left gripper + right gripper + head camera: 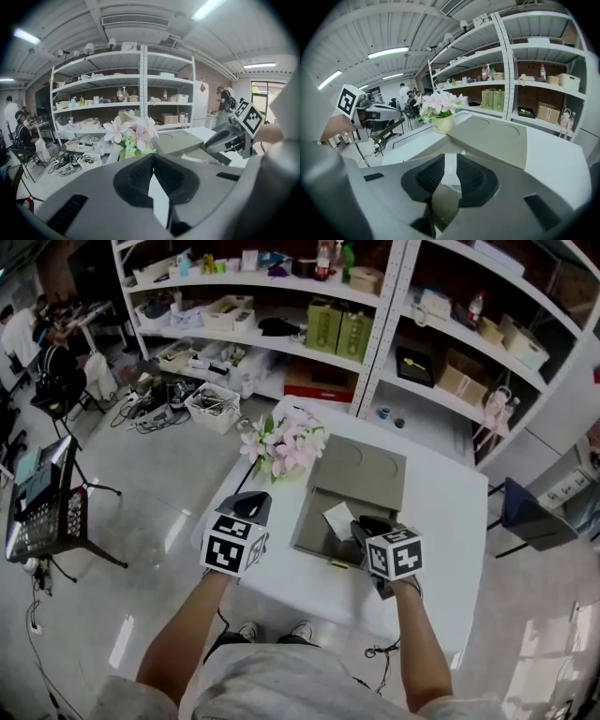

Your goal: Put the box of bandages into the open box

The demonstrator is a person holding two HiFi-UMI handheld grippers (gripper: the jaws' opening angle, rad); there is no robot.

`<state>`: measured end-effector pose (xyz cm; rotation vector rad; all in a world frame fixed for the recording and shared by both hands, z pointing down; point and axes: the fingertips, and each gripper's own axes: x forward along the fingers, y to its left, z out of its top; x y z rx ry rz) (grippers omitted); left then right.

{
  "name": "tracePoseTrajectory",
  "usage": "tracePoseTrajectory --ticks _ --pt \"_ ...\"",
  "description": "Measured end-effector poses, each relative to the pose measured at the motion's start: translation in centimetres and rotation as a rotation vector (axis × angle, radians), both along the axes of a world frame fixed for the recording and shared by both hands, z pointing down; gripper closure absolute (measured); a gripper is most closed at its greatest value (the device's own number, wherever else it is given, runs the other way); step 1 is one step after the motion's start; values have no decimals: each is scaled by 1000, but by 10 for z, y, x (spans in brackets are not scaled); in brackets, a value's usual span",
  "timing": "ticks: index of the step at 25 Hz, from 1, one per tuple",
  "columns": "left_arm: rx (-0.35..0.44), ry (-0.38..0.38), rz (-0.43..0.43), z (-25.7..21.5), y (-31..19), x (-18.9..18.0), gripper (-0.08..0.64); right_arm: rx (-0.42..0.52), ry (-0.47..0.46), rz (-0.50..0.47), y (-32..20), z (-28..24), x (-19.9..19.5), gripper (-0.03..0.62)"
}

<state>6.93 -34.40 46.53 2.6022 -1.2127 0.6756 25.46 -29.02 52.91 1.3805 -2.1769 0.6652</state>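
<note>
1. Box of bandages [339, 519]: lies inside the open box [314, 526], smaller than everything listed below.
2. White shelving [375, 343]: spans the back of all three views, crowded with bins, cartons and bottles.
3. White table [450, 521]: carries the rest. Shows whole only from the head, as slivers from the grippers.
4. Open box, olive-grey: sits mid-table, lid [361, 470] thrown flat back toward the shelving. Bares its floor to the head view; gives the left gripper view mostly the lid, nearly edge-on.
5. Pink flowers [286, 446]: stand near the lid's far left corner. Hide their pot [443, 124] from the head under the blooms; show it cream in the right gripper view.
6. Right gripper [361, 524]: reaches down into the open box at its near right side. Holds its jaws a narrow gap apart in its own view, released, gripping nothing; gives the head view no reading of that gap.
7. Left gripper [251, 501]: hangs at the table's left edge, apart from the open box. Clenched tip to tip on nothing in its own view, table white showing behind.
8. Box of bandages again: rests white on the open box's floor, just ahead of the right gripper's tips, seemingly clear of them. Reads as a tilted diamond from the head, as a thin white strip through the jaw gap in the right gripper view.
</note>
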Motion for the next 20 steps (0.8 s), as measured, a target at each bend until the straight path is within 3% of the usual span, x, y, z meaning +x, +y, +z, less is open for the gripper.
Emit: tracePoseTrajectory --ticks 20 --pt "17 35 237 -20 4 -7 557 229 -27 377 65 -99 2 586"
